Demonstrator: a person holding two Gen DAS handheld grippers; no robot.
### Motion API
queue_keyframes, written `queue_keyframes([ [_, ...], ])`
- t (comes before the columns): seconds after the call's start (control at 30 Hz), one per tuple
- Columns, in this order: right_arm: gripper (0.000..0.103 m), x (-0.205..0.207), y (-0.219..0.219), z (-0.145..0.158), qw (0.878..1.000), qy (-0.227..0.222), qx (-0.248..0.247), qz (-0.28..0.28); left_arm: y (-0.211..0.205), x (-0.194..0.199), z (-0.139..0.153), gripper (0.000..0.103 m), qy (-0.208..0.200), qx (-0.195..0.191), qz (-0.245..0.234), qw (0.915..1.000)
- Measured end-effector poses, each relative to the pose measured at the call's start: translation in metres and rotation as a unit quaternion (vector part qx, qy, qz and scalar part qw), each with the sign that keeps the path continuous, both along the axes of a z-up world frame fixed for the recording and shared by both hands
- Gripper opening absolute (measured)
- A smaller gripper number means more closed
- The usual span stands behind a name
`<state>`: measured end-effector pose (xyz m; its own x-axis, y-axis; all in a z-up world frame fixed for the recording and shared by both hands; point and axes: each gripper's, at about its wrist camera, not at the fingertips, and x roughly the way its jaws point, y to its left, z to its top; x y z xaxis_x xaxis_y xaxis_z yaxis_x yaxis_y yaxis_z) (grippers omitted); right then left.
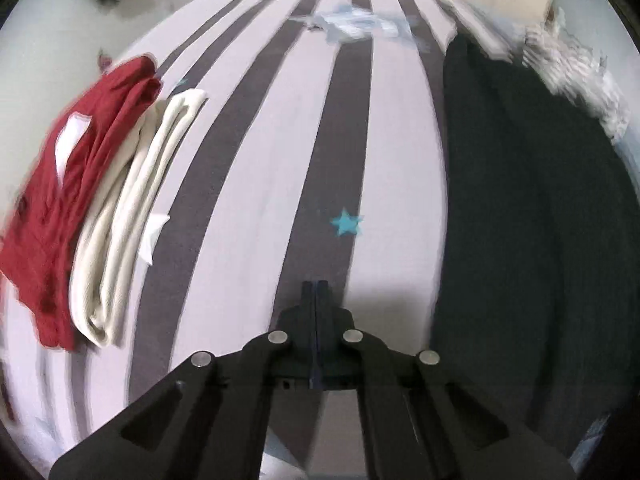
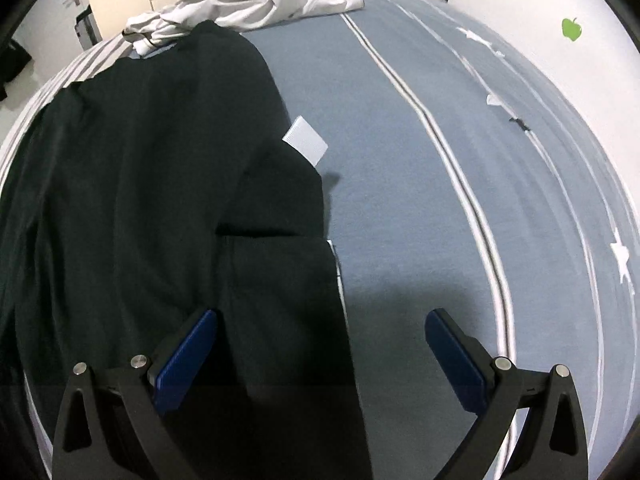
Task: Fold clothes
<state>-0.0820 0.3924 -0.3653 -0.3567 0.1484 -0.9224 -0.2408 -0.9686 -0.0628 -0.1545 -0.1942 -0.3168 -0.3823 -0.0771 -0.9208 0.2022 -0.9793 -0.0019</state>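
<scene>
Judging the moment: the black, soft-knit garment (image 2: 152,184) lies spread and partly folded on the bed (image 2: 400,160), between the two grippers, with more folding apparently left to do.
Left gripper (image 1: 316,286): jaws pressed together with nothing visible between them, hovering over the grey-and-white striped part of the bed, the black garment (image 1: 532,208) just to its right.
Right gripper (image 2: 320,322): jaws spread wide and holding nothing, straddling the near right edge of the black garment, one blue pad (image 2: 188,356) over the cloth and the other over the blue sheet.
Risk, sheet pinch: closing here may catch the blue bedsheet along with the garment edge, since one pad sits past the hem.
Risk, single layer: the cloth is doubled near the white rectangular label (image 2: 306,145), so a shallow bite may lift only the top layer and undo the fold.
Risk, uneven fold: with the left gripper off the cloth, a pull from the right side alone may drag the whole garment askew.
Risk, crowding: the crumpled white garment (image 2: 256,0) touches the far end of the black one and may get dragged or trapped.
Risk, finished stack: the folded dark-red garment (image 1: 84,184) and folded cream garment (image 1: 136,208) lie at the left gripper's left, well apart from the black one; a wide sweep could knock them.
</scene>
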Motion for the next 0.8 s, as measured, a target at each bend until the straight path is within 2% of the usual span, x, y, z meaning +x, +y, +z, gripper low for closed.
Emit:
queue_keyframes([
  [0.07, 0.102, 0.006, 0.003, 0.001, 1.000, 0.002, -0.006, -0.006, 0.017, 0.009, 0.011, 0.018, 0.004, 0.026, -0.031, 0.9992],
  [0.1, 0.102, 0.009, 0.006, 0.001, 1.000, 0.002, -0.011, -0.011, 0.029, 0.013, 0.014, 0.033, 0.005, 0.030, -0.053, 0.9981],
  [0.13, 0.102, 0.012, 0.008, 0.001, 1.000, 0.002, -0.016, -0.016, 0.043, 0.018, 0.015, 0.043, 0.006, 0.033, -0.075, 0.9966],
  [0.23, 0.102, 0.022, 0.011, 0.002, 1.000, 0.006, -0.019, -0.020, 0.080, 0.027, 0.010, 0.050, 0.004, 0.030, -0.125, 0.9917],
  [0.37, 0.102, 0.029, 0.010, 0.006, 1.000, 0.013, -0.015, -0.011, 0.106, 0.028, -0.009, 0.050, -0.014, 0.017, -0.146, 0.9890],
  [0.4, 0.102, 0.029, 0.012, 0.008, 1.000, 0.014, -0.015, -0.011, 0.110, 0.028, -0.013, 0.046, -0.017, -0.004, -0.151, 0.9884],
  [0.43, 0.102, 0.028, 0.013, 0.009, 1.000, 0.016, -0.015, -0.010, 0.114, 0.028, -0.018, 0.033, -0.019, -0.026, -0.156, 0.9872],
  [0.47, 0.102, 0.027, 0.014, 0.011, 1.000, 0.018, -0.016, -0.010, 0.116, 0.029, -0.020, 0.029, -0.018, -0.031, -0.160, 0.9865],
  [0.53, 0.102, 0.026, 0.017, 0.014, 1.000, 0.021, -0.016, -0.009, 0.116, 0.030, -0.021, 0.011, -0.014, -0.043, -0.160, 0.9861],
  [0.63, 0.102, 0.021, 0.018, 0.019, 0.999, 0.026, -0.021, -0.013, 0.105, 0.029, -0.015, 0.006, -0.014, -0.049, -0.144, 0.9882],
  [0.8, 0.102, 0.007, 0.022, 0.022, 0.999, 0.030, -0.036, -0.008, 0.069, 0.027, 0.002, 0.005, -0.006, -0.078, -0.103, 0.9916],
])
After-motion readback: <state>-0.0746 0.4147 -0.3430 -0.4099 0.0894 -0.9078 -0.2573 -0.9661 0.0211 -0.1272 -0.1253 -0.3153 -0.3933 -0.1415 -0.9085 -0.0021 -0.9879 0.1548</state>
